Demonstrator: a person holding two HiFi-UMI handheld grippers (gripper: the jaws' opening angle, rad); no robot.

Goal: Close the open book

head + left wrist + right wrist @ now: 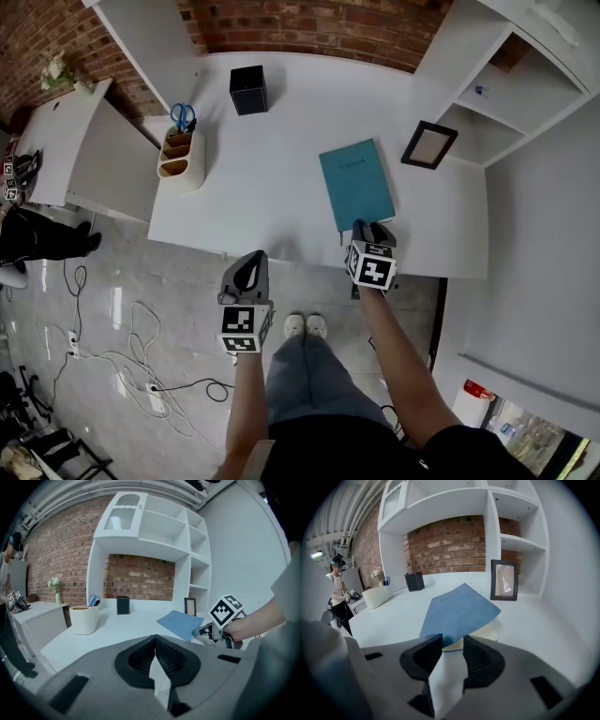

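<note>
A blue-covered book (356, 183) lies on the white table (272, 169) near its front right edge. In the right gripper view its cover (459, 609) stands slightly lifted over the cream pages, not quite flat. My right gripper (370, 228) is at the book's near edge, jaws open (452, 641), and the cover's near corner reaches into the gap without being pressed. My left gripper (251, 267) hangs in front of the table's edge, left of the book, shut (155, 639) on nothing. The left gripper view shows the book (180, 620) and the right gripper (206, 631) at its corner.
A white pen holder (180, 155) with blue scissors stands at the table's left, a black box (248, 90) at the back, a picture frame (429, 144) right of the book. White shelves (506, 94) rise on the right. Cables (112, 347) lie on the floor. A person (337, 597) stands at far left.
</note>
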